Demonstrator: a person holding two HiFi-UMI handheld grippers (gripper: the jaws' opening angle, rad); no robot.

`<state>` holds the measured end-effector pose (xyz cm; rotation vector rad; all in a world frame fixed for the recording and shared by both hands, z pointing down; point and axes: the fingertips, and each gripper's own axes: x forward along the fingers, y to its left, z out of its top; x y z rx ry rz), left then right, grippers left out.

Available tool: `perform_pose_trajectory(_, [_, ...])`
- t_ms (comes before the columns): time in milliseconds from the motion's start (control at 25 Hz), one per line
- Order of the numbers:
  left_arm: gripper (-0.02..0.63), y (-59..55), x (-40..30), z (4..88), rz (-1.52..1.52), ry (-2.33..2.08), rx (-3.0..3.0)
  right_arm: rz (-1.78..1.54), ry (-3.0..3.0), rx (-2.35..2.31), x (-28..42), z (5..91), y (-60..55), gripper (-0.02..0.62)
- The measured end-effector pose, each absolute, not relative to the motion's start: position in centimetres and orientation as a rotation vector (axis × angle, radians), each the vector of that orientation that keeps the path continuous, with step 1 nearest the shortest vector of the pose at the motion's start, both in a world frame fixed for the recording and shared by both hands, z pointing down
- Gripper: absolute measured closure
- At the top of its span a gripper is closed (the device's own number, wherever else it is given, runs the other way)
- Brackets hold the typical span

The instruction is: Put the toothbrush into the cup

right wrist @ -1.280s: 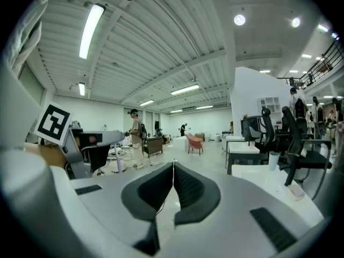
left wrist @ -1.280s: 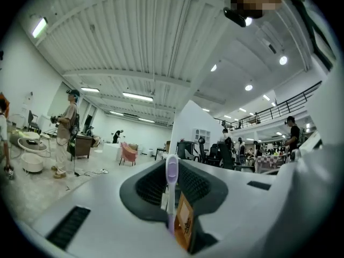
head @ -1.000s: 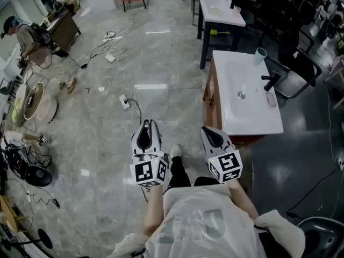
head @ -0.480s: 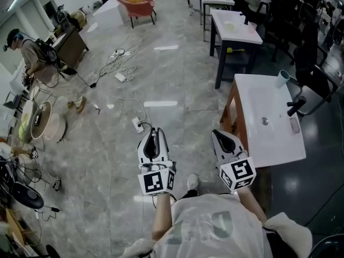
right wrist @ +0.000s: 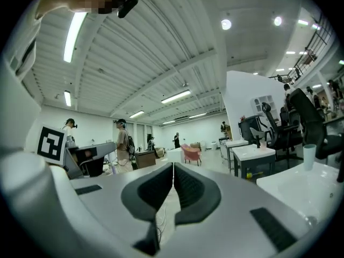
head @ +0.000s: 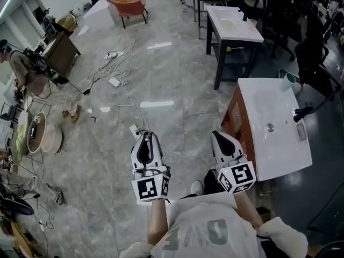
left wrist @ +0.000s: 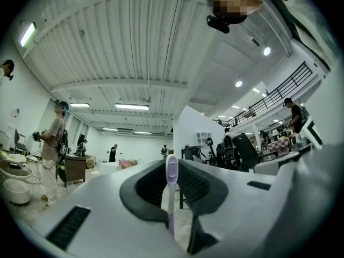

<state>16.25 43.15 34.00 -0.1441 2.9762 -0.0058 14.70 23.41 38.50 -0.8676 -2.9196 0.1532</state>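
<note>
A white and purple toothbrush (left wrist: 171,183) stands upright between the jaws of my left gripper (left wrist: 171,166), which is shut on it. In the head view that left gripper (head: 144,137) hangs over the grey floor, left of the person's feet. My right gripper (head: 220,137) is shut and empty, close to the wooden side of the white sink counter (head: 258,98). A pale blue cup (head: 291,79) stands on the counter's far right corner, well beyond both grippers. From the right gripper (right wrist: 173,169) the cup (right wrist: 309,156) shows to the right, on the sink counter (right wrist: 293,190).
A black tap (head: 302,112) and the drain (head: 270,127) sit on the sink counter. Beyond it stand dark-legged white tables (head: 235,24) and black office chairs (head: 314,47). Cables and a power strip (head: 134,129) lie on the floor ahead. A person (head: 22,69) stands at the far left.
Both grippers have travelled with the walking person across the floor; the sink counter has slid right and lower in the head view. The toothbrush stays held.
</note>
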Motion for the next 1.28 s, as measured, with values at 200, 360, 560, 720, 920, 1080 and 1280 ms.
perform_pose_trajectory(200, [0.531,42.4,12.7,34.9,-0.006,2.979,-0.196,0.234,-2.907,-0.861,11.3,40.2,23.6,0.565])
perform_pose_trajectory(360, [0.531,41.1,7.9,34.3,-0.040,2.967,-0.222,0.223,-2.928,-0.843,6.4,39.8,22.8,0.565])
perform_pose_trajectory(560, [0.531,38.9,1.8,33.3,-0.036,2.950,-0.281,0.219,-2.959,-0.795,0.5,38.7,20.6,0.565])
perform_pose_trajectory(720, [0.531,36.7,-1.3,32.9,-0.013,2.937,-0.335,0.189,-2.965,-0.760,-2.6,38.9,18.9,0.565])
perform_pose_trajectory(920, [0.531,34.4,-5.8,33.4,-0.001,2.939,-0.352,0.165,-2.947,-0.750,-6.8,39.8,16.6,0.565])
perform_pose_trajectory(1080, [0.531,32.3,-9.2,34.0,0.025,2.945,-0.370,0.129,-2.974,-0.702,-9.3,39.7,13.8,0.564])
perform_pose_trajectory(1280, [0.531,27.8,-14.0,34.2,0.075,2.911,-0.480,0.112,-3.022,-0.565,-12.5,40.0,8.6,0.565])
